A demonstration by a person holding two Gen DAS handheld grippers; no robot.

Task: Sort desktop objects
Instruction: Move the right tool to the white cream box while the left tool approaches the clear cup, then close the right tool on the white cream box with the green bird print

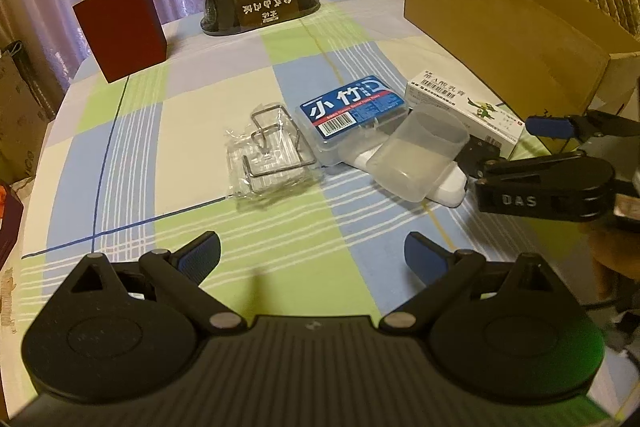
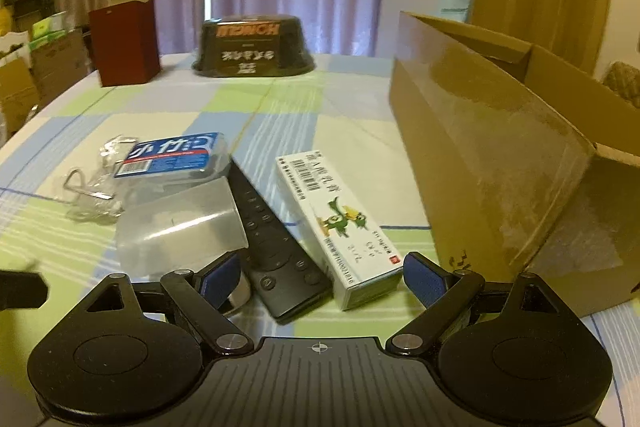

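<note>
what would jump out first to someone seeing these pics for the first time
Probably the small heap mid-table: a blue-labelled plastic case, a clear plastic cup lying on its side, a black remote and a white carton with a green cartoon, bunched close together. To its right stands a big open cardboard box. Both hand-held grippers, left and right, hover open nearby.

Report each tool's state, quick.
Left tool: open, holding nothing.
Right tool: open, holding nothing, fingers either side of the remote.
</note>
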